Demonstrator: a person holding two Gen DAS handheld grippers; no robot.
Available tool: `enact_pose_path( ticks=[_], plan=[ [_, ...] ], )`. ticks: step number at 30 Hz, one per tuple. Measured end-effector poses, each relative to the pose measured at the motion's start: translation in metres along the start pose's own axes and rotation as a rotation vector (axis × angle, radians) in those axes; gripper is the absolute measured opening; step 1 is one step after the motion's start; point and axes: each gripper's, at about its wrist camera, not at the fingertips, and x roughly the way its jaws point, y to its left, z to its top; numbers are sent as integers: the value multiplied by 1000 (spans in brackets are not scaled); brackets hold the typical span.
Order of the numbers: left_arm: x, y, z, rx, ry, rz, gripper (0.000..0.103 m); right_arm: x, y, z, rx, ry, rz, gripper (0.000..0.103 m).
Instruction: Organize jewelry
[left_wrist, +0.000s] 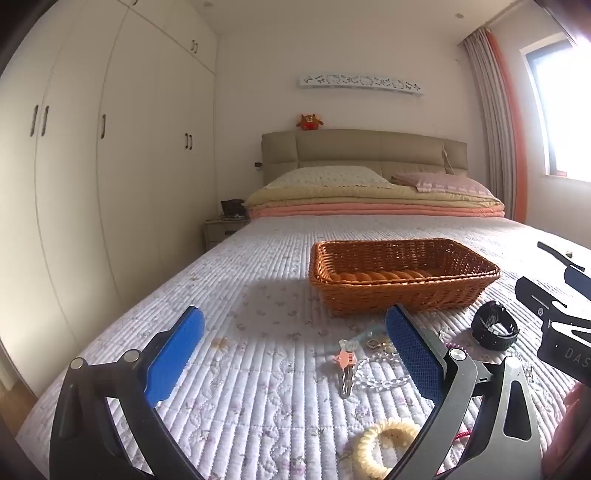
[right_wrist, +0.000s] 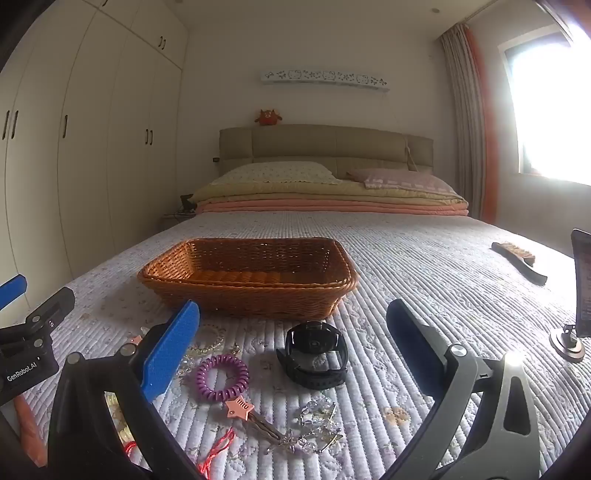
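A brown wicker basket (left_wrist: 402, 280) (right_wrist: 251, 277) sits empty on the quilted bed. Jewelry lies in front of it: a black watch (right_wrist: 314, 356) (left_wrist: 495, 330), a purple coil hair tie (right_wrist: 222, 377), a pink star hair clip (right_wrist: 242, 408) (left_wrist: 345, 360), clear crystal beads (right_wrist: 317, 411) (left_wrist: 380, 373), a cream coil hair tie (left_wrist: 384, 448) and a red cord (right_wrist: 218, 448). My left gripper (left_wrist: 295, 354) is open and empty above the quilt, left of the pile. My right gripper (right_wrist: 291, 350) is open and empty, hovering over the watch and purple tie.
A dark-handled brush (right_wrist: 517, 260) lies on the bed at the right. A phone on a small stand (right_wrist: 576, 314) is at the right edge. Folded blankets and pillows (right_wrist: 328, 192) lie at the headboard. White wardrobes (left_wrist: 92, 166) line the left wall.
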Motion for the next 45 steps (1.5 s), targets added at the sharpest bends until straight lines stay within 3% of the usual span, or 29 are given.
enact_pose_path(
  ticks=[38,45],
  plan=[
    [6,1,-3,-7,20,-7,96,7,0,-1,-5,6,-5,97],
    [22,10,-6,-56,93,-55,96,14,-2,-1,12,31,-21,97]
  ],
)
